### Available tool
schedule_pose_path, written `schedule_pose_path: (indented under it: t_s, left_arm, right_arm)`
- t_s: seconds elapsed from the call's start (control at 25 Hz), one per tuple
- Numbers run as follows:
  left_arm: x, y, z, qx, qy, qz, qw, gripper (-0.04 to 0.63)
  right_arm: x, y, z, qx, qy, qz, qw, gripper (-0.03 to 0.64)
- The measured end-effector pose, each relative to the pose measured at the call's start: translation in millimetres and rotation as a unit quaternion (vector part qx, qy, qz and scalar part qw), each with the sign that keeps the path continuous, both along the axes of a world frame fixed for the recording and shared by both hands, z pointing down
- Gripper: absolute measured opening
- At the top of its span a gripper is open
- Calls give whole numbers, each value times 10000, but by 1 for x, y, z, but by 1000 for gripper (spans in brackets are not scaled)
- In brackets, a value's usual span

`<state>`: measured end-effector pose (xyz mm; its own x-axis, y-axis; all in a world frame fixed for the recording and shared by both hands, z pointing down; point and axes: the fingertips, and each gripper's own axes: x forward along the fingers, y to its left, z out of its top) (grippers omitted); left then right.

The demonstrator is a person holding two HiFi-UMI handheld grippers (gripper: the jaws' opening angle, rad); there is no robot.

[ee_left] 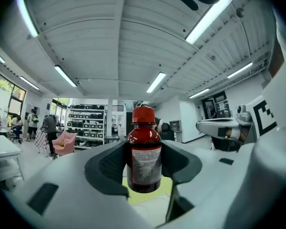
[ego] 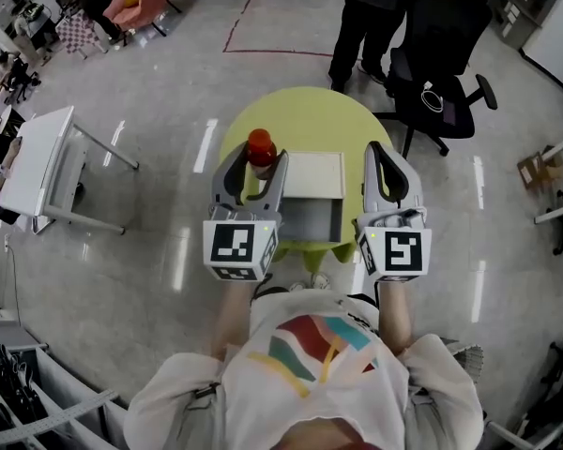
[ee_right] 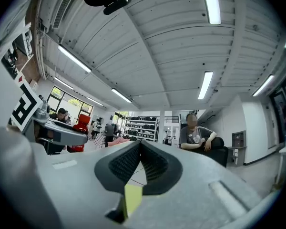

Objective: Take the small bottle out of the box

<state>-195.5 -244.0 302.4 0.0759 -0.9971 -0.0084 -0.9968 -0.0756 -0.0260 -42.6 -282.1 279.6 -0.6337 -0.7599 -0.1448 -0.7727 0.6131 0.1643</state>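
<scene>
Small bottle (ee_left: 144,151) is clamped in the left claw (ego: 255,162), just left of the box (ego: 314,176) around mid-frame in the head view, over the green surface (ego: 300,120). Looks like the lift-out is basically done, so next is probably setting it down upright. Right claw (ee_right: 140,149) is pinched closed with nothing in it. Count: one bottle, one box, two claws.
</scene>
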Motion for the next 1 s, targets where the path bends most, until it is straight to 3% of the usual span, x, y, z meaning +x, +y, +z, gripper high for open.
schedule_pose_path:
  t_s: [0.32,1.0]
  left_arm:
    - [-13,18,-17,334,73,-195,9992,219]
    - [-15,30,-21,489,51,-283,9984,219]
  right_arm:
    - [-14,14,2,-34,9,-135,9999,5]
    - [-8,24,4,28,121,12,9999,3]
